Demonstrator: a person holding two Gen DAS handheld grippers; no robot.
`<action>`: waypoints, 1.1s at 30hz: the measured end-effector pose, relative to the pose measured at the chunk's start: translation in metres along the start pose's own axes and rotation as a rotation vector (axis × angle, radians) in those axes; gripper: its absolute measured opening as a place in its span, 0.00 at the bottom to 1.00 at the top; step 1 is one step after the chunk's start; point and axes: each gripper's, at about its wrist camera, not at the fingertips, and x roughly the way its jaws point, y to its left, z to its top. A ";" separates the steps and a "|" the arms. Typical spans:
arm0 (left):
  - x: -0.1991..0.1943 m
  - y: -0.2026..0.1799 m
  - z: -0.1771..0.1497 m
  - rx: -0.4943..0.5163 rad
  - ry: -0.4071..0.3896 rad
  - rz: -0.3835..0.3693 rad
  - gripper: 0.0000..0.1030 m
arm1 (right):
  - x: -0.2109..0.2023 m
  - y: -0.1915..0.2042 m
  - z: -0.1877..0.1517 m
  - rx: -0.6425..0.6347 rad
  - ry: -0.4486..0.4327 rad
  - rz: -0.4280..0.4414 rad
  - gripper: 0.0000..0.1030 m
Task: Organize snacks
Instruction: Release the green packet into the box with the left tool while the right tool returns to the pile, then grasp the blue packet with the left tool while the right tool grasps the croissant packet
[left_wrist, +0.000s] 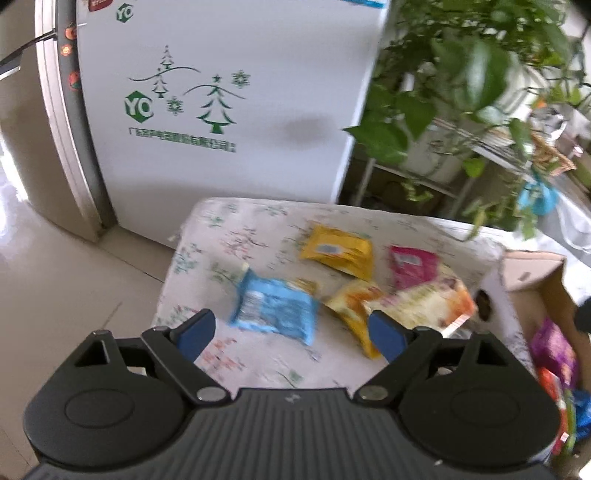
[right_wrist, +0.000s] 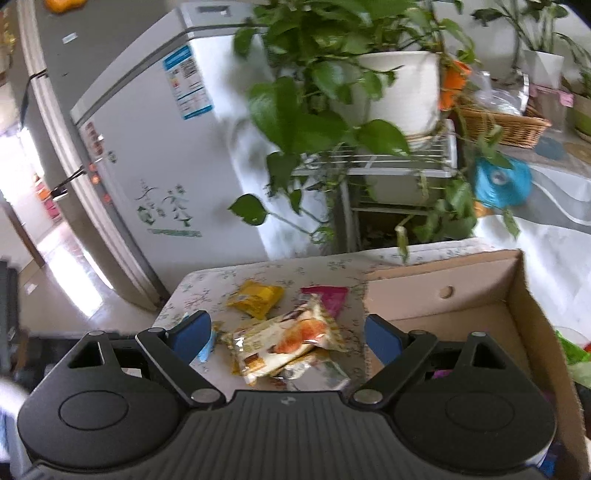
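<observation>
Several snack packets lie on a floral tablecloth (left_wrist: 221, 236): a blue one (left_wrist: 275, 310), a yellow one (left_wrist: 338, 251), a pink one (left_wrist: 410, 266), and cream-and-orange ones (left_wrist: 424, 302). My left gripper (left_wrist: 291, 332) is open and empty above the blue packet. A cardboard box (left_wrist: 543, 280) at the right holds a purple packet (left_wrist: 554, 347) and others. In the right wrist view my right gripper (right_wrist: 286, 336) is open and empty over a cream-and-orange packet (right_wrist: 291, 339), with the yellow packet (right_wrist: 256, 297), pink packet (right_wrist: 330, 295) and box (right_wrist: 480, 295) beyond.
A white freezer (left_wrist: 229, 103) with green tree prints stands behind the table, a grey fridge (left_wrist: 62, 122) to its left. A potted plant (right_wrist: 369, 85) on a white rack (right_wrist: 388, 162) hangs over the table's far edge. A wicker basket (right_wrist: 502, 125) sits at the right.
</observation>
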 end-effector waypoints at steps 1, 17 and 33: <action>0.005 0.002 0.003 0.004 0.000 0.009 0.87 | 0.003 0.004 -0.002 -0.019 -0.003 0.001 0.91; 0.083 0.014 0.036 -0.051 0.042 0.072 0.87 | 0.074 0.020 -0.012 -0.156 0.045 0.000 0.91; 0.116 0.020 0.035 -0.018 0.143 0.109 0.89 | 0.127 0.017 -0.013 -0.155 0.135 -0.006 0.91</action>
